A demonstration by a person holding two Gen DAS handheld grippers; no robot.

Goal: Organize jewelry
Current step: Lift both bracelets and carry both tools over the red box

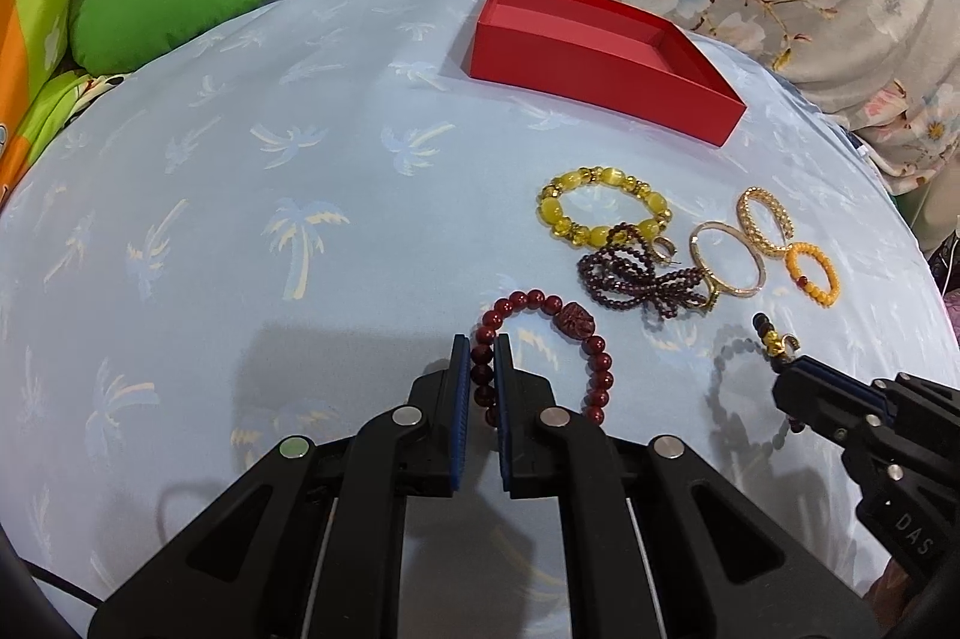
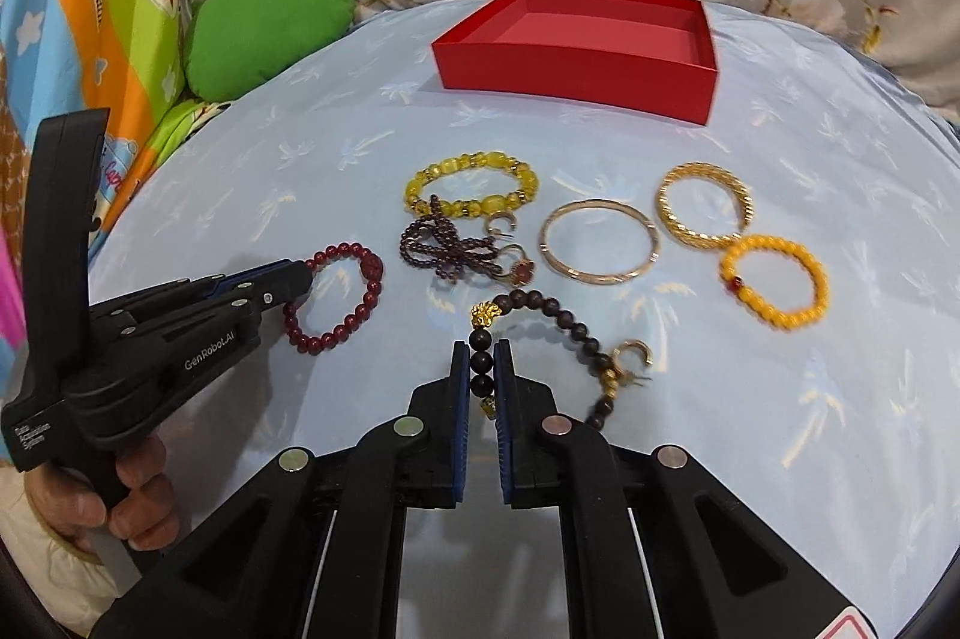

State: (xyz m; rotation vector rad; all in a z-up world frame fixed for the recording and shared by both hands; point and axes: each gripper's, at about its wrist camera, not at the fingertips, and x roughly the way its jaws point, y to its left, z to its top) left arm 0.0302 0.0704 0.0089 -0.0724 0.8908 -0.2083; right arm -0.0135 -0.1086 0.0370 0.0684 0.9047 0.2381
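Observation:
My left gripper is shut on a dark red bead bracelet with one carved bead; it also shows at the left in the right wrist view, red bracelet. My right gripper is shut on a dark brown bead bracelet with gold charms, and a small gold hoop hangs off it. In the left wrist view this right gripper enters from the right, the brown bracelet lifted above its shadow. An open, empty red box stands at the back.
On the light blue palm-print cloth lie a yellow bead bracelet, a tangled purple bead strand, a thin gold bangle, a textured gold bangle and an orange bead bracelet. A green cushion sits far left. A hand grips the left tool.

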